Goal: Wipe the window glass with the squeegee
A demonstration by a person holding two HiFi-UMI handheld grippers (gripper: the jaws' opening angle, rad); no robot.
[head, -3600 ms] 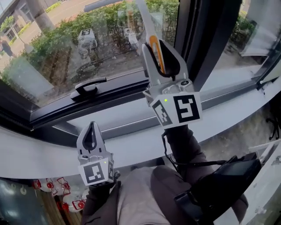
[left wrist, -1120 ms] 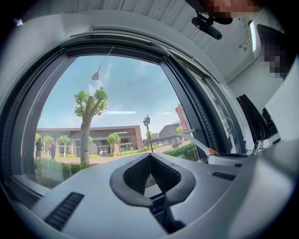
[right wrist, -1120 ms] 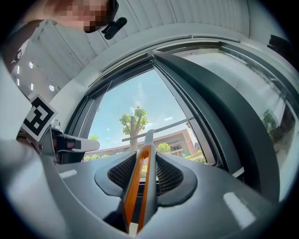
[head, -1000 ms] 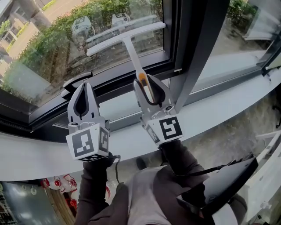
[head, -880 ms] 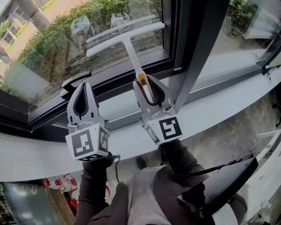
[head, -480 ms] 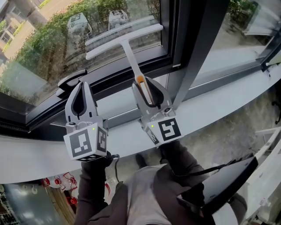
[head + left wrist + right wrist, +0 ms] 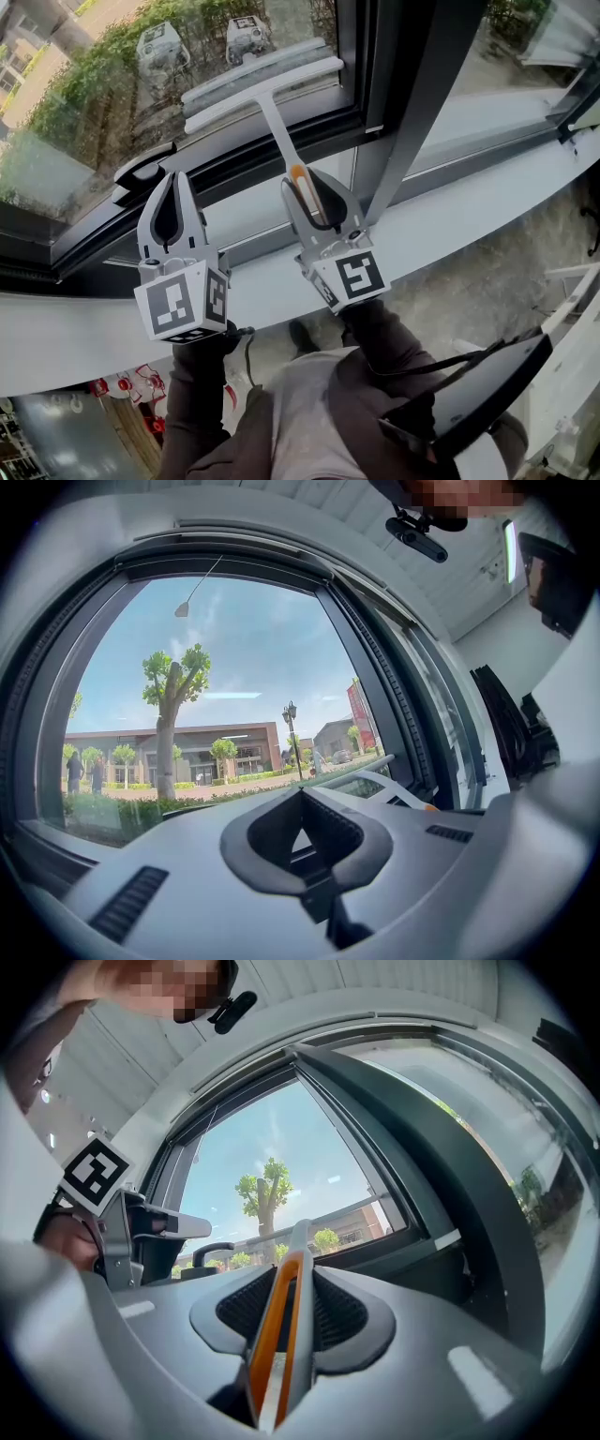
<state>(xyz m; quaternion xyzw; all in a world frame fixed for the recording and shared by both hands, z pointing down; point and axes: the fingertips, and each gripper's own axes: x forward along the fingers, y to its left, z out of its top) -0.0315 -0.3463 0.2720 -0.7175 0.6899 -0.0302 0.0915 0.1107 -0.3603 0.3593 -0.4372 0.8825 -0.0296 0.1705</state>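
A white T-shaped squeegee (image 7: 263,82) has its blade low on the window glass (image 7: 84,112), just above the black bottom frame, with its reflection right above it. Its handle, with an orange strip (image 7: 279,1321), runs down into my right gripper (image 7: 306,180), which is shut on it. My left gripper (image 7: 172,180) is shut and holds nothing. It hovers to the left of the right one, just below the black window handle (image 7: 142,169). In the left gripper view the jaws (image 7: 302,799) meet, and the squeegee (image 7: 380,785) shows beyond them at the right.
A thick black mullion (image 7: 417,94) stands right of the squeegee, with a second pane (image 7: 506,66) beyond it. The curved white sill (image 7: 487,211) runs below both panes. The person's sleeves and a black bag (image 7: 469,403) fill the lower view.
Since 3.6 s ago the right gripper has come down the pane with the squeegee, and the left gripper has risen from below the sill. Over the last second both barely moved.
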